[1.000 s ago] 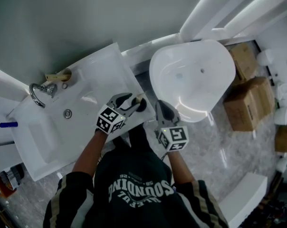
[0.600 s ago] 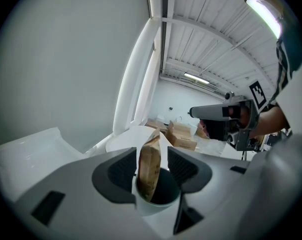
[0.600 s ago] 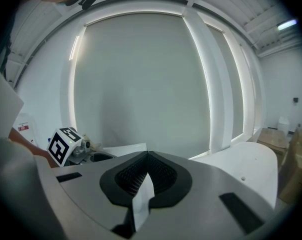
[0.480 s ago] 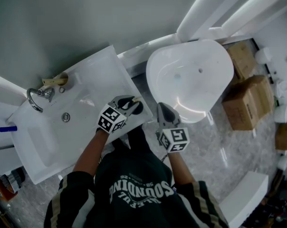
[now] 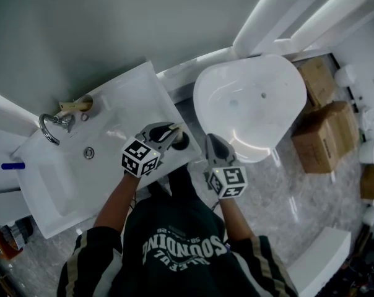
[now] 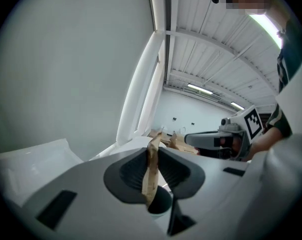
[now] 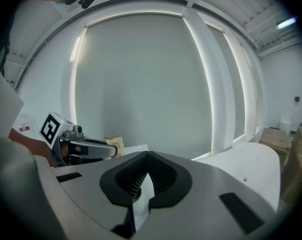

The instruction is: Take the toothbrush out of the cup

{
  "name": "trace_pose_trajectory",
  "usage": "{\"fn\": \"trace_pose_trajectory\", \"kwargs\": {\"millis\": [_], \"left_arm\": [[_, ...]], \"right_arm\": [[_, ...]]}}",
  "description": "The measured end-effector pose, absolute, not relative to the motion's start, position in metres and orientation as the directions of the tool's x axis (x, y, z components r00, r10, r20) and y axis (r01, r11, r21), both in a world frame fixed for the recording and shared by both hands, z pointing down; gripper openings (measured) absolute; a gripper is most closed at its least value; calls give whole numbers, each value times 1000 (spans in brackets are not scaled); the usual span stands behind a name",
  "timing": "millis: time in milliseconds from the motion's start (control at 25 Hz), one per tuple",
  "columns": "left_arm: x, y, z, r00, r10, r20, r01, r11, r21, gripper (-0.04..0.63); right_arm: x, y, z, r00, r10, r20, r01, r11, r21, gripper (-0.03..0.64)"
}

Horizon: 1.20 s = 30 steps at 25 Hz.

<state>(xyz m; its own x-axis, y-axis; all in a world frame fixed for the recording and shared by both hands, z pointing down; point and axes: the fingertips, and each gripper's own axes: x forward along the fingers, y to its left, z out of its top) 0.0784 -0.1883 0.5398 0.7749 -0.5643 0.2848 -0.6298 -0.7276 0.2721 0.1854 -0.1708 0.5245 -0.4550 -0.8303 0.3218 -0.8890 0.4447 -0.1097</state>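
Observation:
A dark cup (image 5: 182,142) stands on the front right corner of the white sink counter (image 5: 134,98). In the left gripper view the cup (image 6: 158,202) sits just below the jaws. A toothbrush in a brown paper wrapper (image 6: 152,174) rises from it, upright between the pads. My left gripper (image 5: 173,130) is closing, and its pads (image 6: 136,176) pinch the wrapper. To the right of the cup my right gripper (image 5: 210,140) hovers over the floor gap. Its tips (image 7: 147,155) meet with nothing between them. It also shows in the left gripper view (image 6: 211,140).
The counter has a basin with a drain (image 5: 88,153) and a chrome tap (image 5: 51,125); another paper-wrapped item (image 5: 75,103) lies by the tap. A white oval tub (image 5: 249,104) stands to the right. Cardboard boxes (image 5: 326,132) sit at the far right on the marble floor.
The left jaws have closed in on the wrapped toothbrush above the cup, and the left gripper has lifted slightly. The right gripper has stayed where it was.

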Motion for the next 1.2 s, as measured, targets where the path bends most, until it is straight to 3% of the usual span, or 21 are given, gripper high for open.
{"fn": "trace_pose_trajectory", "kwargs": {"millis": [280, 560, 880, 1200], "left_arm": [[56, -201, 473, 763, -629, 149, -640, -704, 307, 63], [10, -214, 441, 681, -727, 89, -708, -623, 332, 61], [-48, -225, 515, 570, -798, 198, -783, -452, 428, 61], [-81, -209, 617, 501, -791, 351, -793, -258, 552, 61]], "right_arm": [[177, -173, 520, -469, -826, 311, -881, 461, -106, 0], [170, -174, 515, -483, -821, 304, -873, 477, -99, 0], [164, -167, 520, -500, -806, 317, -863, 495, -104, 0], [169, -168, 528, -492, -798, 348, -866, 488, -105, 0]]}}
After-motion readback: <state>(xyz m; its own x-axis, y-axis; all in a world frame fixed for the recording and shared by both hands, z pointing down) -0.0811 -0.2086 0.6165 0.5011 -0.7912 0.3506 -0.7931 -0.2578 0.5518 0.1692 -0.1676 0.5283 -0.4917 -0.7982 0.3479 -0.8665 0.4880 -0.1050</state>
